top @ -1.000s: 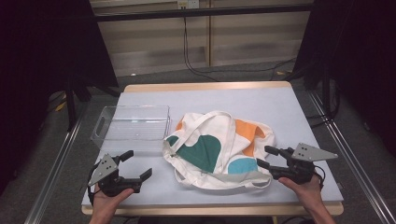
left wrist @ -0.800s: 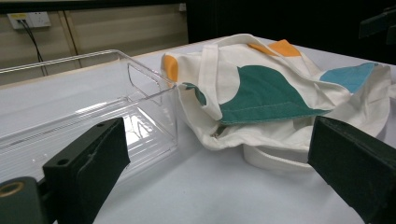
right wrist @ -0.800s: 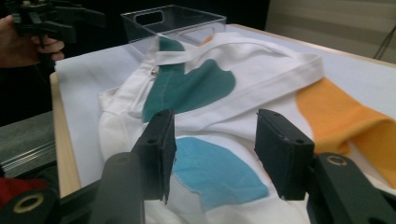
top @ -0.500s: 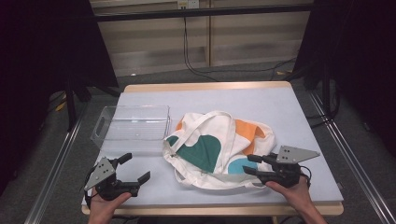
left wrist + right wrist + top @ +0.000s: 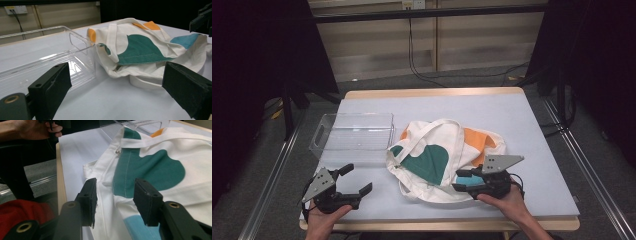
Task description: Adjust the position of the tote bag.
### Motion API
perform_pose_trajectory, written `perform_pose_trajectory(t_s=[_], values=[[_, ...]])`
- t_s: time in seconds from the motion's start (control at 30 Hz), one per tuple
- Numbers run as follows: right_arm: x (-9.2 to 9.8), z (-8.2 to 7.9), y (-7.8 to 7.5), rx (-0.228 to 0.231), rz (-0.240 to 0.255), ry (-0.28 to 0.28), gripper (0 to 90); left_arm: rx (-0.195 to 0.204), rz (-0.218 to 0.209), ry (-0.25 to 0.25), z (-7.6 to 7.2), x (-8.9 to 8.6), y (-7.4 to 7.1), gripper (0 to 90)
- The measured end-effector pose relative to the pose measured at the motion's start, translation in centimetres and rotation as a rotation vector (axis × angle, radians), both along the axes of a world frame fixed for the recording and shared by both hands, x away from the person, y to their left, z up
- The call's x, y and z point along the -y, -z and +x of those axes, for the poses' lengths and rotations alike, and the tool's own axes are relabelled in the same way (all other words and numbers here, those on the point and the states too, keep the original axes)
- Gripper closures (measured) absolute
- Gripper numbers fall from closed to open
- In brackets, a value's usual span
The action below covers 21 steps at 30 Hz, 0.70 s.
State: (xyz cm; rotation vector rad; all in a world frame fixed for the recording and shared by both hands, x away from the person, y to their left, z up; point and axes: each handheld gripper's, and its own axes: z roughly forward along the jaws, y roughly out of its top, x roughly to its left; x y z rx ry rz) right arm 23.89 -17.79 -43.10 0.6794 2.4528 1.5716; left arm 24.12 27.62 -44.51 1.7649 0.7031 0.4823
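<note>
Right gripper [image 5: 460, 180]: jaws spread, straddling the near edge of the tote bag [image 5: 447, 155], apparently lined up for a pinch. Left gripper [image 5: 356, 180]: spread wide, idle, clear plastic bin [image 5: 354, 137] just ahead.

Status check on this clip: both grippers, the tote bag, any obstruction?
Left gripper open, off the bag. Right gripper open over tote bag edge. Clear bin beside bag.

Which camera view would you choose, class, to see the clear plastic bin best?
The high view: the clear plastic bin lies whole there, left of the tote bag. The left gripper view gives only its near end wall and handle cut-out beside the bag. The right gripper view catches just a far corner.
</note>
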Motion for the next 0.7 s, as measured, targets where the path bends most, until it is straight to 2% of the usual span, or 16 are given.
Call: perform_pose_trajectory(t_s=[0.07,0.13,0.27,0.3,0.37,0.53,0.57,0.7], values=[[-0.6,0.4,-0.1,-0.006,-0.007,-0.014,55.5,0.009,-0.009,-0.009,0.0,-0.2,0.0,7.9],[-1.1,0.8,-0.1,-0.017,-0.003,-0.024,56.5,0.000,-0.025,-0.008,0.2,-0.2,0.1,7.8],[-2.6,1.6,0.2,-0.072,-0.018,-0.071,55.4,0.008,-0.017,-0.008,0.2,-0.2,0.0,6.9],[-3.0,1.7,0.4,-0.073,-0.030,-0.072,56.5,0.002,-0.042,-0.010,0.1,0.0,0.0,6.8],[-3.9,1.9,0.7,-0.086,-0.057,-0.095,58.1,0.009,-0.009,-0.002,0.0,-0.1,-0.1,6.8],[-4.8,2.6,0.8,-0.109,-0.073,-0.094,59.4,0.004,-0.005,0.005,0.1,0.0,0.0,6.8],[-5.0,3.0,0.8,-0.113,-0.088,-0.096,60.3,-0.007,-0.010,0.000,0.1,0.0,0.0,6.8],[-5.4,3.6,0.5,-0.112,-0.108,-0.094,61.0,-0.010,-0.006,0.001,0.4,0.1,0.0,6.8]])
